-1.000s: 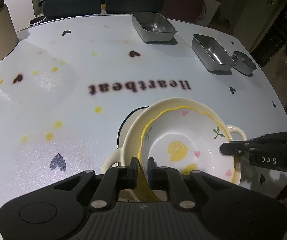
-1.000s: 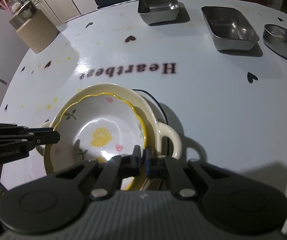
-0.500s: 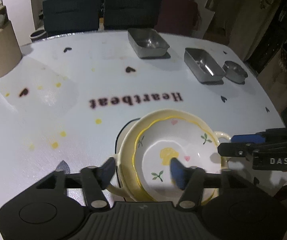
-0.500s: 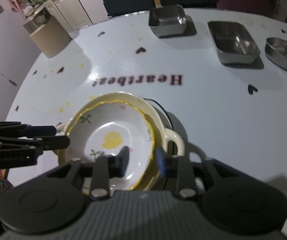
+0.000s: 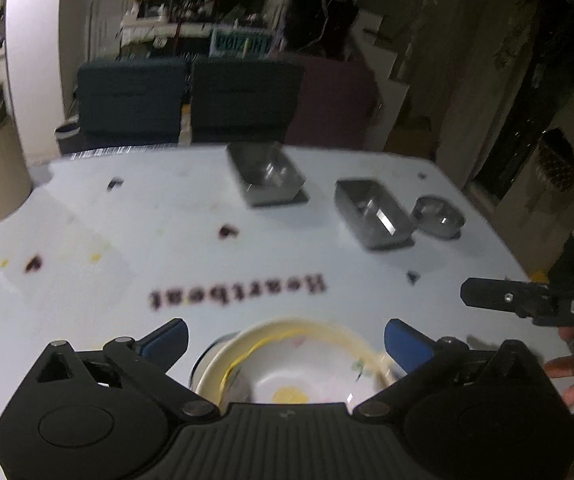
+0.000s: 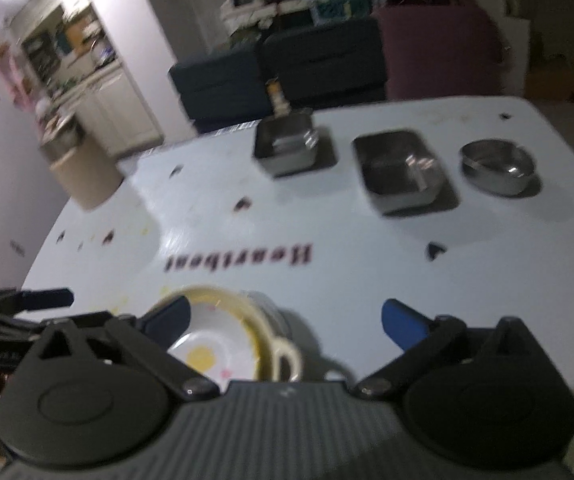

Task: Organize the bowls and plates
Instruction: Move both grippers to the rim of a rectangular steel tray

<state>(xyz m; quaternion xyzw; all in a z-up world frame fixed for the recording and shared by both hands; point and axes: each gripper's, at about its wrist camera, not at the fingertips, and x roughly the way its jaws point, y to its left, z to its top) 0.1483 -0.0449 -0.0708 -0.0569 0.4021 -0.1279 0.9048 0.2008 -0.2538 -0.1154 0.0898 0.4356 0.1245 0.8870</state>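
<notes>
Both my left fingers [image 5: 285, 340] and right fingers [image 6: 285, 320] have just been opening and stand spread wide, holding nothing. The lemon bowl [image 5: 287, 368] sits nested in the handled bowl [image 6: 283, 354] on the desk [image 5: 207, 240], below my fingertips. Stacking looks done; next I'd reach for the metal tins beyond.

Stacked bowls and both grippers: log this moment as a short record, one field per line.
stack: lemon-print bowl nested in cream handled dish, resting on the table
left gripper: open, jaws just opened, gripping nothing
right gripper: open, jaws just opened, gripping nothing
far side of table: square steel pan, rectangular steel pan, round steel dish, spaced apart in a row
tablecloth print: Heartbeat
image quality: motion-blurred
</notes>
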